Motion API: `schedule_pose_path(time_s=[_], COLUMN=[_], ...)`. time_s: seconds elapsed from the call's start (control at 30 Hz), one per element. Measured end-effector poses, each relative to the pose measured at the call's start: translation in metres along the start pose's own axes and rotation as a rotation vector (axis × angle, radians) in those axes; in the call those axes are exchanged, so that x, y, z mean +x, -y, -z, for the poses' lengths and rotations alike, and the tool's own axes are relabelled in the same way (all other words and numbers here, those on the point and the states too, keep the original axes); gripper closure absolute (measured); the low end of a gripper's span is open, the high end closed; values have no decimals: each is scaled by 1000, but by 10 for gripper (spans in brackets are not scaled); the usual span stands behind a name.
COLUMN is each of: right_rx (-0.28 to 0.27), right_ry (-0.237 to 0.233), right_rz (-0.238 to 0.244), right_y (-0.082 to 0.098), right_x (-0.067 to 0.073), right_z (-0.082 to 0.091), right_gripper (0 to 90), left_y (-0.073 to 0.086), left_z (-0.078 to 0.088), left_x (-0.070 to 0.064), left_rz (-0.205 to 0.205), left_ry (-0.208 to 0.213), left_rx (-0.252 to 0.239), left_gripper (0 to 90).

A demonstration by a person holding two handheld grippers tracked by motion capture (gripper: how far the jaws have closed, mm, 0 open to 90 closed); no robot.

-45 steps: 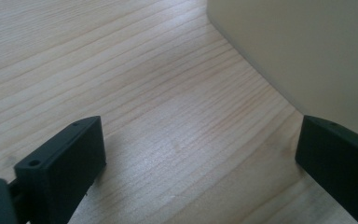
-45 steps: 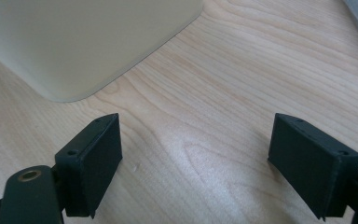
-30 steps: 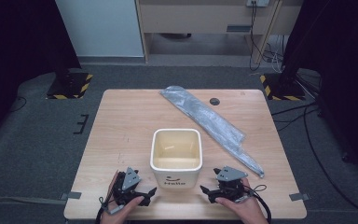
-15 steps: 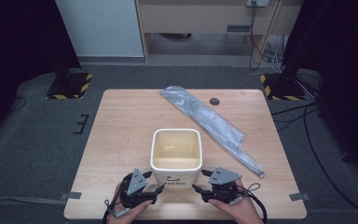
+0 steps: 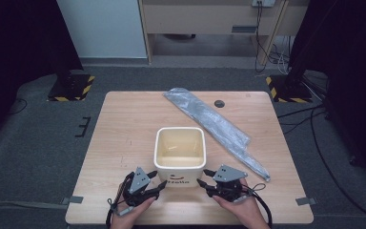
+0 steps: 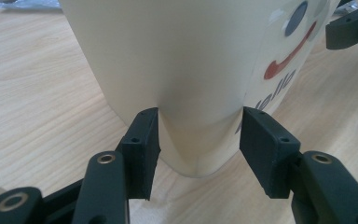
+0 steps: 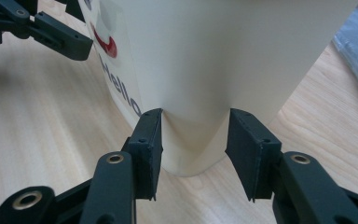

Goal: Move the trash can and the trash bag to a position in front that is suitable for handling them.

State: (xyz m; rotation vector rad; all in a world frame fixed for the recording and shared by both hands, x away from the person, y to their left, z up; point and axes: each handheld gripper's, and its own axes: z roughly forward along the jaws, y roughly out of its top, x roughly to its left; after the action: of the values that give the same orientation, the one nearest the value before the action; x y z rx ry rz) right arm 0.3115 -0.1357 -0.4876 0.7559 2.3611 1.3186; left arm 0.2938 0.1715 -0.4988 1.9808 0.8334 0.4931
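A cream square bin (image 5: 178, 175) with a smiling face and "Hello" on its front stands near the front of the wooden table (image 5: 124, 124). My left gripper (image 5: 158, 183) is at its front left corner and my right gripper (image 5: 202, 183) at its front right corner. In the left gripper view the bin's rounded lower corner (image 6: 182, 70) sits between the pads (image 6: 144, 140), which touch it on both sides. The right gripper view shows the same at the other corner (image 7: 214, 56), pads (image 7: 247, 140) against it. Both pairs of jaws have just been closing onto these corners.
A long grey plastic bag (image 5: 214, 124) lies diagonally from the table's far middle to its right side, ending close to my right hand. A small dark round disc (image 5: 219, 103) sits near the far edge. The left half of the table is bare wood.
Both grippers have moved inward to the bin's front corners, and their jaws have narrowed from wide open until the pads meet the bin.
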Motion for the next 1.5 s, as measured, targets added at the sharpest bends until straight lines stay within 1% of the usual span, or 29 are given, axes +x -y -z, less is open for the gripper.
schedule_pose_path(time_s=[0.07, 0.1, 0.13, 0.3, 0.33, 0.4, 0.67, 0.77, 0.83, 0.87, 0.9, 0.93, 0.97, 1.0, 1.03, 1.1, 1.13, 1.17, 1.2, 1.23, 1.27, 1.3, 1.33, 1.37, 1.4, 1.43, 1.47, 1.5], right_rx=[8, 3, 10, 21, 19, 16, 15, 16, 20, 20, 32, 46, 46, 61, 69, 82, 89, 107, 128, 126, 126, 130, 130, 128, 129, 132, 143, 148], right_ry=[7, 10, 17, 30, 32, 26, 35, 34, 34, 36, 44, 50, 50, 58, 63, 80, 85, 103, 134, 140, 140, 157, 161, 162, 162, 161, 162, 166], right_rz=[-2, 0, 2, 1, 0, -3, -15, -18, -24, -22, -15, -3, -3, 4, 9, 5, -4, -10, -24, -28, -28, -38, -44, -42, -50, -53, -40, -22], right_y=[-3, -4, -6, -9, -10, -10, -10, -10, -10, -10, -8, -6, -6, -3, -1, 7, 9, 14, 21, 23, 23, 27, 28, 28, 29, 30, 31, 31], right_x=[-4, -5, -6, -12, -14, -15, -17, -20, -20, -20, -20, -20, -20, -21, -21, -26, -27, -30, -35, -37, -37, -40, -40, -41, -41, -40, -39, -38], right_z=[-4, -6, -7, -10, -11, -11, -12, -12, -11, -11, -9, -8, -8, -7, -7, -5, -5, -5, -4, -3, -3, -2, -1, -1, -1, -2, -3, -4], right_gripper=[548, 541, 538, 540, 549, 556, 546, 538, 521, 495, 433, 402, 402, 371, 344, 283, 263, 242, 216, 208, 208, 189, 183, 178, 176, 175, 169, 168], left_y=[-1, -2, -2, -4, -6, -7, -9, -9, -8, -8, -5, -5, -5, -4, -3, -1, 0, 0, 1, -1, -1, -4, -7, -10, -19, -23, -23, -30], left_z=[-3, -4, -7, -12, -14, -16, -22, -23, -22, -21, -18, -16, -16, -14, -11, -6, -3, -1, 1, 4, 4, 6, 8, 8, 9, 8, 8, 7], left_x=[5, 7, 9, 11, 14, 16, 19, 18, 19, 19, 21, 22, 22, 22, 23, 28, 32, 37, 42, 51, 51, 59, 64, 68, 80, 85, 85, 92], left_rz=[11, 14, 24, 22, 18, 29, 31, 31, 31, 32, 51, 44, 44, 33, 16, 27, 37, 49, 57, 67, 67, 75, 83, 83, 76, 74, 74, 59], left_ry=[8, 9, 9, 7, 5, 10, 6, 14, 15, 12, 34, 36, 36, 35, 39, 50, 56, 60, 60, 63, 63, 67, 72, 72, 59, 54, 54, 40], left_rx=[1, 3, 17, 21, 25, 23, 21, 22, 25, 27, 22, 32, 32, 44, 65, 75, 88, 92, 99, 100, 100, 95, 91, 88, 94, 95, 95, 107], left_gripper=[477, 477, 479, 479, 480, 481, 481, 474, 456, 415, 347, 314, 275, 275, 245, 186, 165, 144, 90, 72, 67, 57, 47, 46, 46, 44, 44, 44])
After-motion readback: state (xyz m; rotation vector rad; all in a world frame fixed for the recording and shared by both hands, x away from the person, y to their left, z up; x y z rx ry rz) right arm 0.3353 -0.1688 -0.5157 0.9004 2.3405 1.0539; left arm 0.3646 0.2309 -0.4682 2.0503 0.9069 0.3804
